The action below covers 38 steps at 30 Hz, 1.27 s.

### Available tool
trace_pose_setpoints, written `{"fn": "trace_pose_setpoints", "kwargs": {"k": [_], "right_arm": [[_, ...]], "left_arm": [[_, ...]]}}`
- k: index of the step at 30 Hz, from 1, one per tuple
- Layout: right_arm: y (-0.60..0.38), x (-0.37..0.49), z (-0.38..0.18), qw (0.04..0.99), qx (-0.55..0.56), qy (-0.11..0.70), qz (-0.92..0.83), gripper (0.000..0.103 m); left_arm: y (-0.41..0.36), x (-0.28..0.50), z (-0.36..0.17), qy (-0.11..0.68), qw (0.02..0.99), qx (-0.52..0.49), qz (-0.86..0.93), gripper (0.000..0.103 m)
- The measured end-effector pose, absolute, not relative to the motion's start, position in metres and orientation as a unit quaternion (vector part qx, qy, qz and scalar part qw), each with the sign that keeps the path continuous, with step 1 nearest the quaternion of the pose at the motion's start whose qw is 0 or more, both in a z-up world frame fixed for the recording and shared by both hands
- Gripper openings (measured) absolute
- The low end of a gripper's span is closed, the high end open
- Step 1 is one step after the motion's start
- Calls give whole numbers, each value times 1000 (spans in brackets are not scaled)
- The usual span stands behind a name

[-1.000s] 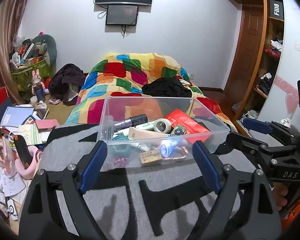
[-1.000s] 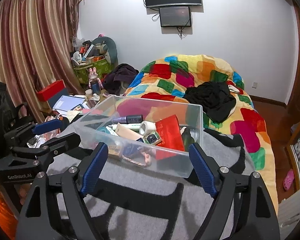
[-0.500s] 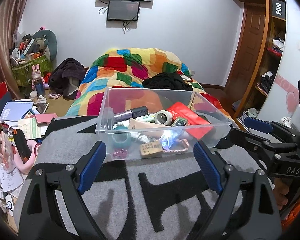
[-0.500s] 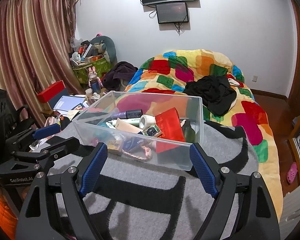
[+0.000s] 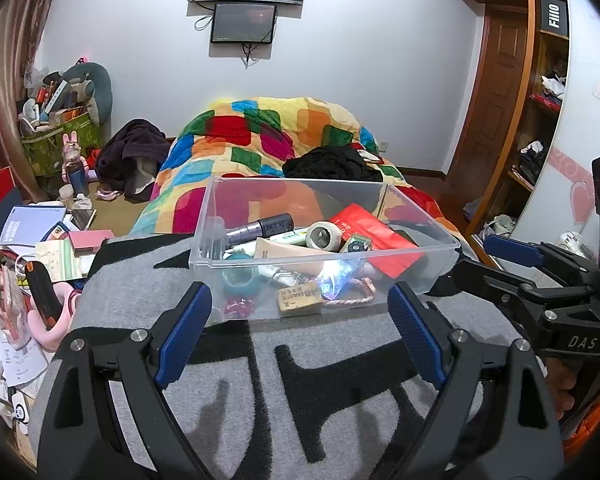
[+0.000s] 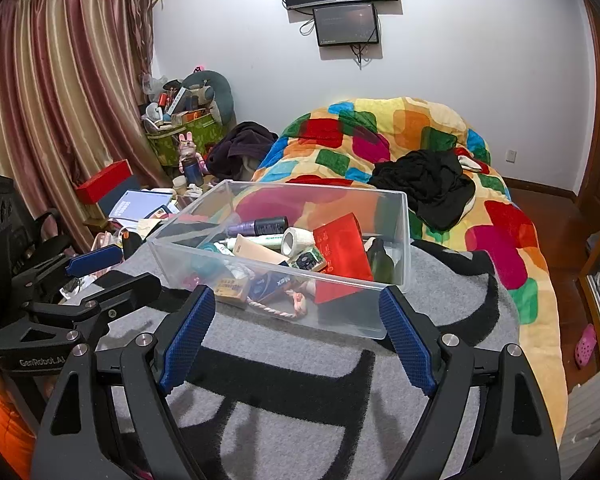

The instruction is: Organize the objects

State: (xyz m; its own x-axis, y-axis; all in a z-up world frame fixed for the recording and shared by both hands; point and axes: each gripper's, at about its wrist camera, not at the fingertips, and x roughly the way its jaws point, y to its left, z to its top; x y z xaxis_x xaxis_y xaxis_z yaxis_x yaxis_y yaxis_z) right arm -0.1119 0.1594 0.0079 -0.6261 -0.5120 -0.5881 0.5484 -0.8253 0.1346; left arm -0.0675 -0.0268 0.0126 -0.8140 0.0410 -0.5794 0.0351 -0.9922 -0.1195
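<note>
Left gripper [image 5: 298, 334] wide, lower centre — empty; right gripper [image 6: 296, 336] likewise wide; clear bin [image 5: 416, 280] of clutter mid-frame on grey blanket [image 5: 340, 400].

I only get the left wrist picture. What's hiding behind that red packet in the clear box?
Observer: The right wrist view shows a dark green bottle standing behind the red packet, at the right end of the clear box.
Operator: And the bright glare near the front wall?
Observer: That's a blue pouch with white lettering, next to the pink rope.
Operator: Anything lying off to the far right?
Observer: A pink shoe on the floor, beyond the colourful quilt.
</note>
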Motion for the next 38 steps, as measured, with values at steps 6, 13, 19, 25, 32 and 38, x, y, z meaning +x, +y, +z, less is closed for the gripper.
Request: {"fn": "trace_pose_setpoints", "kwargs": {"k": [6,13,19,25,32,38], "right_arm": [[160,-111,7,294,318,29,-901,82],[160,-111,7,293,318,29,-901,82],[161,-110,6,295,319,30,-900,82],[160,-109,6,296,320,29,-900,82],[160,-108,5,296,321,29,-899,83],[157,-107,4,298,323,31,-898,83]], "left_arm": [[-30,-68,12,-71,3,-309,948,94],[-33,-67,12,-79,0,-310,947,94],[-34,-67,11,-78,1,-315,946,94],[-32,-67,9,-74,4,-318,945,94],[-31,-66,10,-74,-1,-315,946,94],[-33,-64,10,-74,-9,-313,947,95]]}}
